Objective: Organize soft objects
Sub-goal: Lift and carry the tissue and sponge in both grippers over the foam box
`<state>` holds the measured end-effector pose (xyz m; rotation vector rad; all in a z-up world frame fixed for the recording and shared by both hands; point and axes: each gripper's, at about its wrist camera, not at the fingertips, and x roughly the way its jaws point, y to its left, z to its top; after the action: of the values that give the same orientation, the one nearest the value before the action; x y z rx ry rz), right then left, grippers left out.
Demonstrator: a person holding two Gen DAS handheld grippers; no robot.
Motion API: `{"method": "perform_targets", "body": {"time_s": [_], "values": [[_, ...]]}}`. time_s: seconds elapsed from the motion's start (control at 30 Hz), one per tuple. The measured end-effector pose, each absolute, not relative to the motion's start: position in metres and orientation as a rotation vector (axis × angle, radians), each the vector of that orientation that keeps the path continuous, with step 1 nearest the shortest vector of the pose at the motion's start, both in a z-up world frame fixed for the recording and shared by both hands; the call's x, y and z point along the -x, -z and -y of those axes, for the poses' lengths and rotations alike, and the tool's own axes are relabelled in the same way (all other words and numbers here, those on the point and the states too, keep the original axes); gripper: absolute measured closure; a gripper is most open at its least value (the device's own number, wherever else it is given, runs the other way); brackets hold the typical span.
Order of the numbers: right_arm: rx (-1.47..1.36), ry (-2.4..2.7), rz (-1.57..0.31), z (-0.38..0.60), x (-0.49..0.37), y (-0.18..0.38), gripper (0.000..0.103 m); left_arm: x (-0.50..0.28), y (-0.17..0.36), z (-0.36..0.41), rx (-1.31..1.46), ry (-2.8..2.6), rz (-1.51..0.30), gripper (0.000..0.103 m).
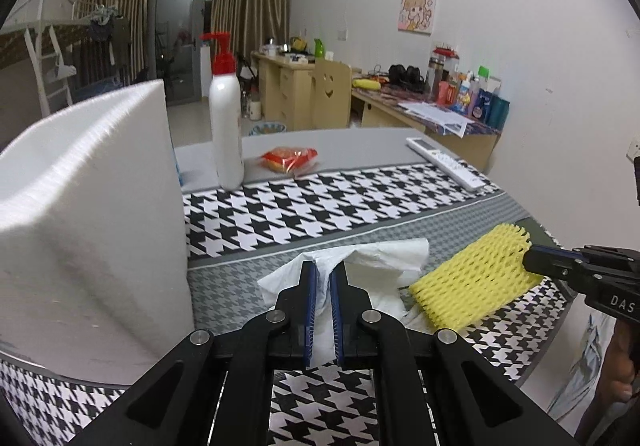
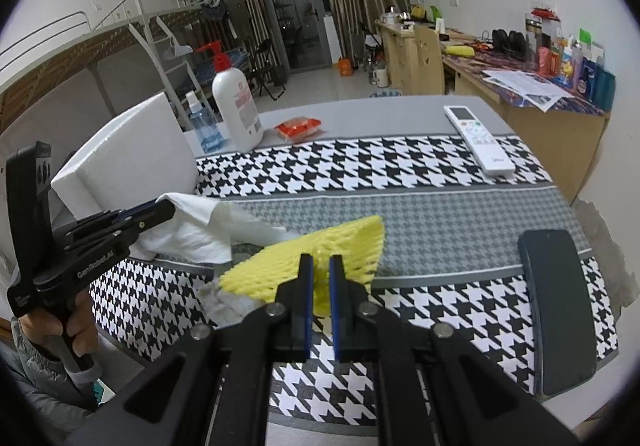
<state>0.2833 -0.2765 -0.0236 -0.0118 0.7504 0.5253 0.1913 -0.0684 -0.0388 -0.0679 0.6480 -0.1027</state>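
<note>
Left hand-held gripper [image 1: 323, 270] has its jaws nearly together, pinching a fold of the white tissue [image 1: 372, 266], which lies crumpled on the grey houndstooth band of the counter [image 1: 320, 202]. Right hand-held gripper [image 2: 320, 264] is clamped on the near edge of the yellow foam net [image 2: 320, 250]; the net is tilted, its left end resting over the tissue [image 2: 200, 226]. Dark phone [image 2: 556, 310] lies flat to the right. White foam block [image 1: 92, 226] stands upright just left of the tissue. Farther back: white pump bottle [image 1: 226, 118] with red top, red snack packet [image 1: 290, 158], white remote [image 1: 448, 162], small blue spray bottle [image 2: 204, 126] behind the block.
</note>
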Motion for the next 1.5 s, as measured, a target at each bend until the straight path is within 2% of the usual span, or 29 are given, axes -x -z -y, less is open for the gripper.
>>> {"method": "perform_targets", "body": {"time_s": [0.7,1.5], "values": [[-0.017,-0.528,-0.634,0.274,-0.267,-0.006,0.093,-0.162,0.0,0.064,0.034,0.092,-0.562,0.095],[-0.048,-0.439,-0.544,0.259,-0.253,-0.02,0.093,-0.164,-0.032,0.051,-0.004,0.116,-0.47,0.095]]}}
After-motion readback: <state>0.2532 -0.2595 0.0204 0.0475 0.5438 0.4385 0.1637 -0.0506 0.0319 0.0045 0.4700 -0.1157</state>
